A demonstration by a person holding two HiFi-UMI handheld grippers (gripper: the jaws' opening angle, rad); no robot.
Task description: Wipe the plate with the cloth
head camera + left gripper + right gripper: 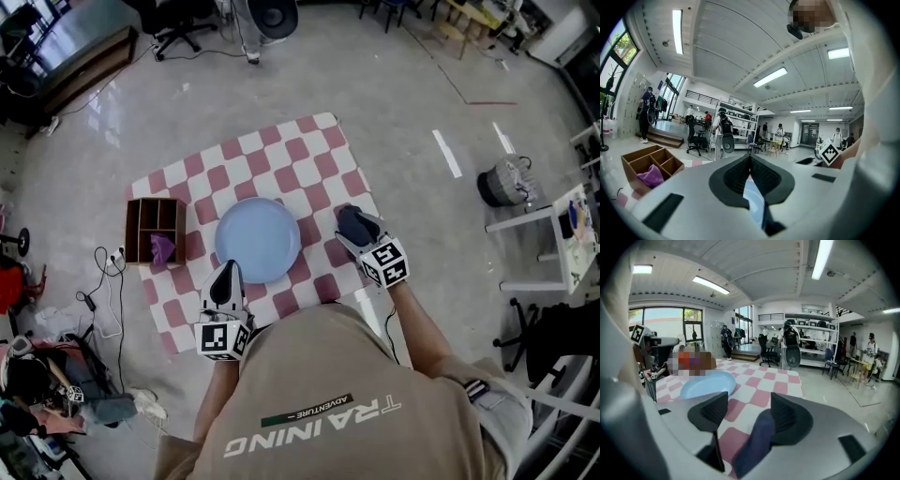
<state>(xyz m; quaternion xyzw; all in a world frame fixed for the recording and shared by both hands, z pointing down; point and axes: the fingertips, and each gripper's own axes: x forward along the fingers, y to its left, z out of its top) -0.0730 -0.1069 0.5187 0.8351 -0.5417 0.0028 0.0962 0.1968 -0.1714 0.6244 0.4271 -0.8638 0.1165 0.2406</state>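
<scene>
- Head view: blue plate [258,240] centred on checked mat [319,150]; left gripper [225,272] at its near rim, right gripper [352,219] just beside its right edge.
- Left gripper view: jaws nipped onto a sliver of blue rim, apparently steadying the plate against sliding.
- Right gripper view: jaws spread wide, pinching nothing; dark cloth [757,437] slack between them, against one jaw, short of the plate.

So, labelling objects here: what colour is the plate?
Light blue; the plate shows best in the head view.
</scene>
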